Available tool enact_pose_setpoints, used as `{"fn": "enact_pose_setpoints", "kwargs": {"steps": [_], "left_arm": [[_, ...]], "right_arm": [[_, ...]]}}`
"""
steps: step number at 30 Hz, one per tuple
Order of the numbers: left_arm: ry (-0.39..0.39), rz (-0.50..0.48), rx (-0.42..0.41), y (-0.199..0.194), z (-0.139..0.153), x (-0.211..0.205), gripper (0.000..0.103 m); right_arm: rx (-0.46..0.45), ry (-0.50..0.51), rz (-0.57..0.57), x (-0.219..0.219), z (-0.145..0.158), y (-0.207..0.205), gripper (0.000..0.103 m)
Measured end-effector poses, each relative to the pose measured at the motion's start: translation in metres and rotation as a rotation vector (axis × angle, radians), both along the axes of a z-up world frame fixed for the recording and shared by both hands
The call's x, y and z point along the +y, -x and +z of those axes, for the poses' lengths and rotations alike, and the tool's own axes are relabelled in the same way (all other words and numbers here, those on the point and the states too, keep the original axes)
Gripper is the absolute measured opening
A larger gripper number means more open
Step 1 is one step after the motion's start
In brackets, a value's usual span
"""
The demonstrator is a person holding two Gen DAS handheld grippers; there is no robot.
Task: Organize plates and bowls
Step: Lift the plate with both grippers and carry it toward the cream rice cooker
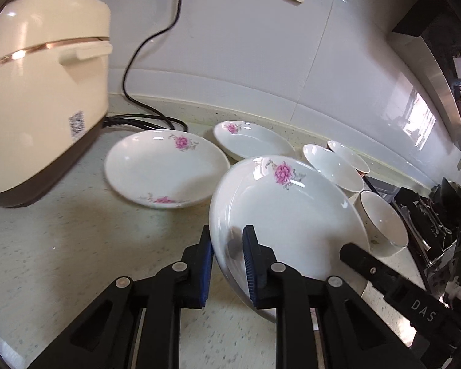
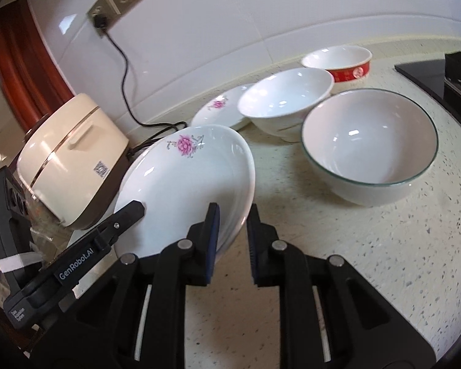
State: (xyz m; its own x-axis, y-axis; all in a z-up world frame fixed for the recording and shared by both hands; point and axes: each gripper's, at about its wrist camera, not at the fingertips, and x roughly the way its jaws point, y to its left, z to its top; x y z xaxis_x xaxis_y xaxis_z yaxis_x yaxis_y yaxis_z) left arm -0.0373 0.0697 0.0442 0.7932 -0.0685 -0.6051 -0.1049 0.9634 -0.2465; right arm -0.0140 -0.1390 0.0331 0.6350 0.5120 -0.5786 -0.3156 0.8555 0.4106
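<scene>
both tools grip one flowered plate [image 1: 279, 203]: left tool [image 1: 227, 246] clenched on its near-left rim, right tool [image 2: 233, 230] on its near-right rim, tilted above the table [image 1: 61, 246]; the second flowered plate [image 1: 166, 172] lies ahead-left

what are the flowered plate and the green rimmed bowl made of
Flowered plate: looks like glazed white ceramic or porcelain, given its glossy highlights and printed pink flower. Green-rimmed bowl: likely the same, smooth and shiny with a thin painted rim line. Melamine cannot be ruled out.
</scene>
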Motion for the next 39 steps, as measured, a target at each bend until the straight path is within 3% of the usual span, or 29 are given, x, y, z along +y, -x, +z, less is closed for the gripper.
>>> {"fn": "enact_pose_setpoints", "kwargs": {"steps": [16, 39], "left_arm": [[-0.065, 0.081, -0.03, 0.06, 0.004, 0.019, 0.02], [-0.072, 0.171, -0.006, 0.117, -0.002, 0.076, 0.021]], "right_arm": [[-0.038, 0.012, 0.145, 0.033, 0.004, 0.032, 0.02], [-0.031, 0.041, 0.342, 0.1, 0.0, 0.067, 0.021]]}}
